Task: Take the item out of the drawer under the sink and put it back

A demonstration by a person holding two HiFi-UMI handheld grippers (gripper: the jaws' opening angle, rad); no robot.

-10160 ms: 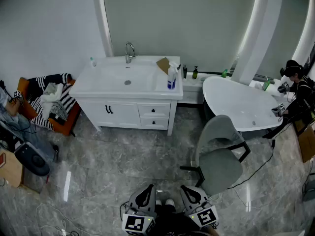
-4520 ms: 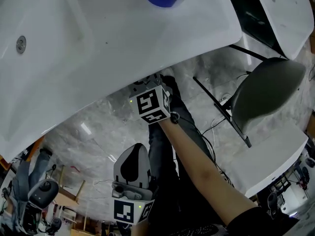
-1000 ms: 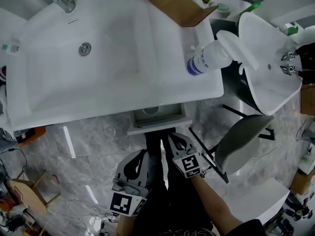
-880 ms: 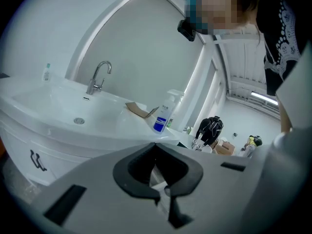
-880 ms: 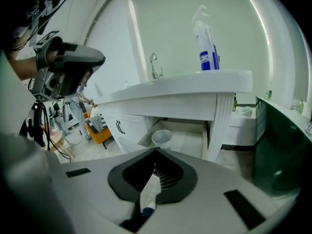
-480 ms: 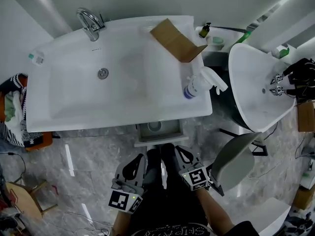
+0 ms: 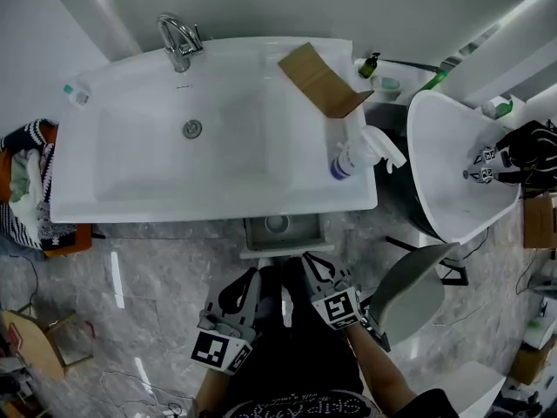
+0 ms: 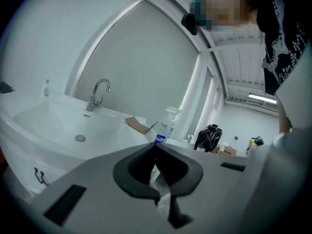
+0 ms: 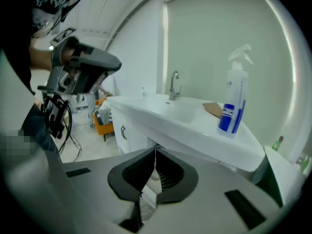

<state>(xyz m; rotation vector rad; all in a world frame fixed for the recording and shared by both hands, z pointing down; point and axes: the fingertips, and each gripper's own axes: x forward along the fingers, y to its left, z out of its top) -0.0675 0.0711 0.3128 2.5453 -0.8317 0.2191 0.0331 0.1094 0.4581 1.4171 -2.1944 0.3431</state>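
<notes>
Item [image 7: 276, 224] lies in the open drawer [image 7: 261, 250] under the sink [image 7: 139, 164], a small round thing. Over the last second I have drawn back and up; left tool [image 7: 250, 283] and right tool [image 7: 315, 264] are both closed on nothing, just short of the drawer. Lifting it out comes next, I judge.

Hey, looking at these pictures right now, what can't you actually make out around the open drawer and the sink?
- Round item in the drawer: head view, too small to identify.
- Drawer's rear part: head view, hidden under the sink's front edge.
- Spray bottle label print: right gripper view, too small and blurred to read.
- Small bottle at the sink's left corner: head view, too small to tell what it holds.
</notes>
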